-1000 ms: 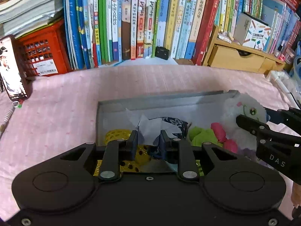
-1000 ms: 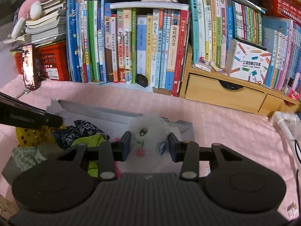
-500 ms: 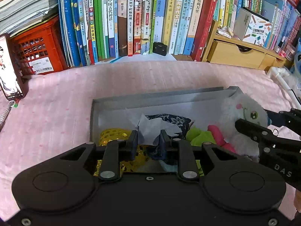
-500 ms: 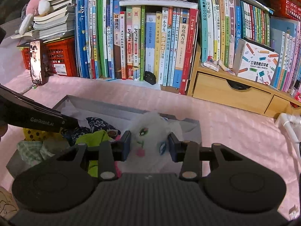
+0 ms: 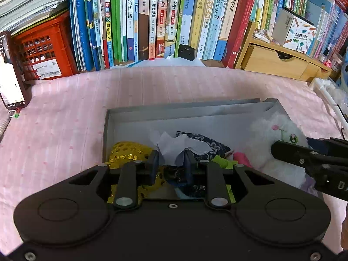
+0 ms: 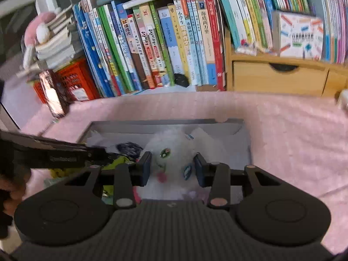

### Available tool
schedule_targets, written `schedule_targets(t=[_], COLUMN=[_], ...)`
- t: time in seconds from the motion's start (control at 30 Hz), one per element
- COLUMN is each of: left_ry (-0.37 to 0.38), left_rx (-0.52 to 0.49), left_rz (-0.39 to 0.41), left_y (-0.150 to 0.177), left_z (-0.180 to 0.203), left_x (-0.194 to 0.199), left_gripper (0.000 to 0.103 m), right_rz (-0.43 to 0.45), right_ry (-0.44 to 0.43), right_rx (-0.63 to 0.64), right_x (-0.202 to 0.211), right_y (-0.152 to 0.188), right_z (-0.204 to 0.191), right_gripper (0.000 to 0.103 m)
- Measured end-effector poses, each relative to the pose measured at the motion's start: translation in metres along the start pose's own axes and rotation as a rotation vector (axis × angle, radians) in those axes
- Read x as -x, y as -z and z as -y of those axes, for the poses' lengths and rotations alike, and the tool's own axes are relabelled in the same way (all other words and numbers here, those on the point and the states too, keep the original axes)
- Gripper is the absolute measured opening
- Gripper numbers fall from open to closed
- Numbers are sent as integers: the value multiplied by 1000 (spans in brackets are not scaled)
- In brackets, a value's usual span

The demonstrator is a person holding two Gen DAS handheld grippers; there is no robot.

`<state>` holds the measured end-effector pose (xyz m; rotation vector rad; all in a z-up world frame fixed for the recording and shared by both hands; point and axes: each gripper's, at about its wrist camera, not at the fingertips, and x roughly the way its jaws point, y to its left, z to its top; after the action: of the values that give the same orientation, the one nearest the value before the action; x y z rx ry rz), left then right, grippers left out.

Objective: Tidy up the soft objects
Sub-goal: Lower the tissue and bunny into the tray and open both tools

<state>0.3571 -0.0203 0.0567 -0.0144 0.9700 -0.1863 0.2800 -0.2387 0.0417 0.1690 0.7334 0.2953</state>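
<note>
Since the earlier frames the right gripper (image 6: 171,169) has been rolled, so the bookshelf looks tipped, and the grey box (image 5: 174,111) is seen more from above. The white plush toy (image 6: 174,150) is squeezed between the right jaws, which are part way shut, and it sits at the right end of the box. It seems to be held there so it can be tucked in.

The left gripper (image 5: 170,163) is nearly shut on a crumpled white paper (image 5: 180,143), above a dark blue flowered cloth (image 5: 204,143) near the middle. A yellow sequin cloth (image 5: 126,152) lies by the left wall, and a green cloth (image 5: 221,161) is beside the toy.

"DA" can be read on the right gripper's arm. Chinese titles are printed on the book spines (image 5: 174,17).
</note>
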Motion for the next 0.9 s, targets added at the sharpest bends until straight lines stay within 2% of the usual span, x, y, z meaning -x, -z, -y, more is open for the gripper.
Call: schedule_targets(t=[0.1, 0.33, 0.53, 0.63, 0.8, 0.9], left_ry=[7, 14, 13, 18, 16, 17], left_rx=[8, 16, 13, 14, 11, 7], left_rz=[-2, -2, 1, 4, 5, 11], left_y=[0, 0, 2, 3, 5, 6], left_z=[-1, -2, -2, -1, 2, 4], left_x=[0, 2, 4, 7, 13, 18], left_gripper=[23, 24, 28, 34, 38, 41], right_rz=[-4, -32, -86, -106, -116, -98], right_ry=[10, 156, 166, 160, 148, 141], right_rx=[11, 99, 92, 73, 34, 33], right_x=[-2, -4, -13, -19, -21, -15], right_y=[0, 3, 8, 11, 11, 10], right_z=[-2, -7, -9, -7, -1, 0], right_gripper=[45, 45, 45, 45, 46, 57])
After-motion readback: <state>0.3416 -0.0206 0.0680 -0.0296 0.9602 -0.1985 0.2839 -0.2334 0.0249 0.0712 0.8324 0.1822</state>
